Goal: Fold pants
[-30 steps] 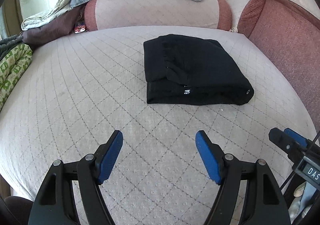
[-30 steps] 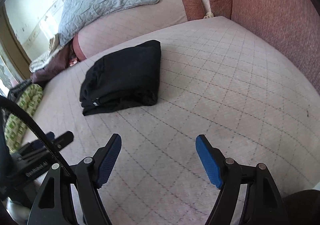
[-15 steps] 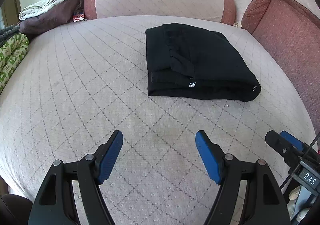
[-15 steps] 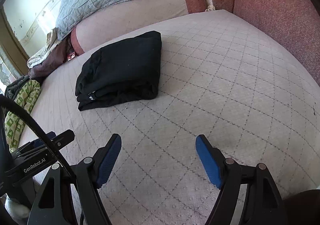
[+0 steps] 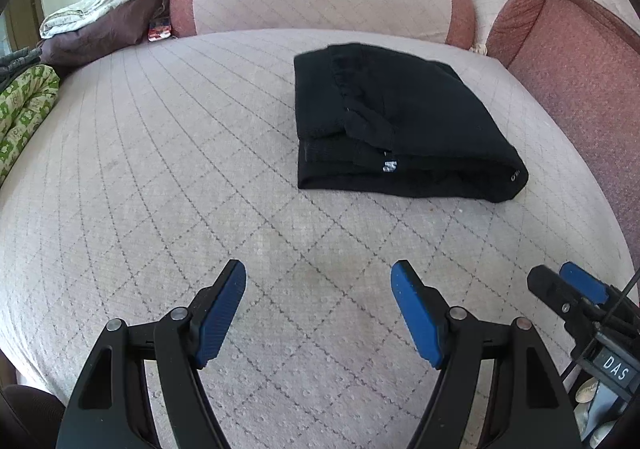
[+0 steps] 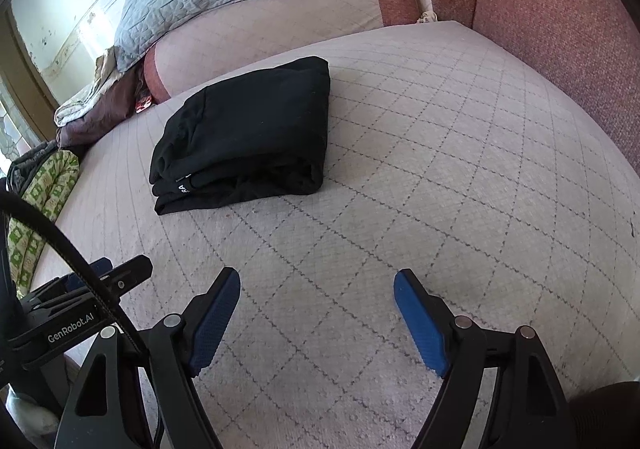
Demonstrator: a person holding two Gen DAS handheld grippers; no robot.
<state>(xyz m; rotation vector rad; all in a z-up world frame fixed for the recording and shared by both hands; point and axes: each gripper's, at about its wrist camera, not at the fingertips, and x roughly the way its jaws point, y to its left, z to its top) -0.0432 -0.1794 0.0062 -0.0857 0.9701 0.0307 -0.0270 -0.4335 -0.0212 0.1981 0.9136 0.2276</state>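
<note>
Left wrist view: the pants (image 5: 400, 121) lie folded into a compact stack in the upper right, on the bed (image 5: 160, 169). The left gripper (image 5: 318, 313) hangs at the bottom, well short of them, fingers wide apart and empty, which suggests the folding is done.

Right wrist view: the pants (image 6: 248, 137) sit upper left. The right gripper (image 6: 316, 315) is empty too, its fingers opening wider over bare bed.

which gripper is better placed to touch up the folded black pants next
Left, marginally: the pants lie nearly straight ahead of the open left gripper; from the right gripper, also empty, they sit off to the left.
</note>
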